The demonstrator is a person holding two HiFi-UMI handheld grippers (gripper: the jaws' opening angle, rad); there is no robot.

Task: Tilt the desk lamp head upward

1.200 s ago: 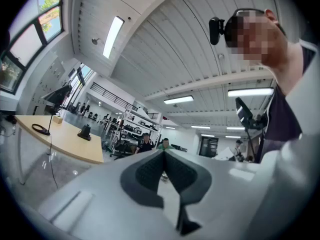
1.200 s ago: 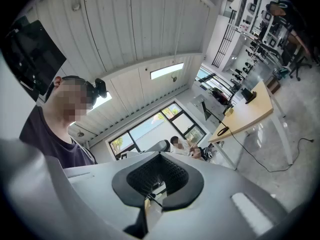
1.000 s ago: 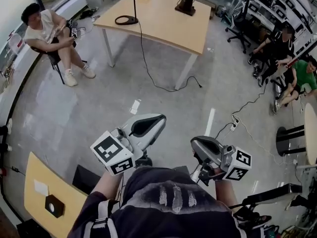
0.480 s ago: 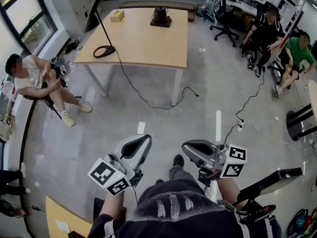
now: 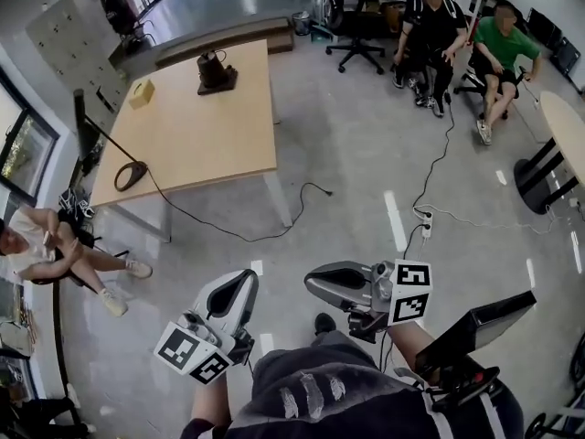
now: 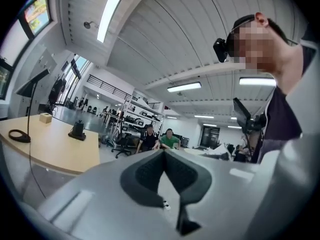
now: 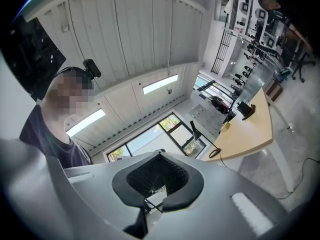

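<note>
The desk lamp (image 5: 131,175) stands on the left end of a wooden table (image 5: 210,135), far from me: a ring base, a thin black arm and a dark head (image 5: 80,126) over the table's left edge. It also shows small in the left gripper view as the lamp (image 6: 30,84) and in the right gripper view as the lamp (image 7: 196,132). My left gripper (image 5: 242,280) and right gripper (image 5: 313,287) are held close to my body above the floor. Both are shut with nothing between the jaws, seen at the left gripper (image 6: 164,156) and the right gripper (image 7: 160,158).
A tissue box (image 5: 141,93) and a black device (image 5: 215,71) sit on the table. The lamp's cable (image 5: 228,231) trails over the floor, and a power strip (image 5: 425,216) lies there. A person sits at the left (image 5: 41,250), two more at the back right (image 5: 434,26). A round table (image 5: 565,140) is right.
The head view has swung, so the table and lamp now lie further left and nearer. Both grippers stay shut and close to my body, drifting slightly lower in the frame.
</note>
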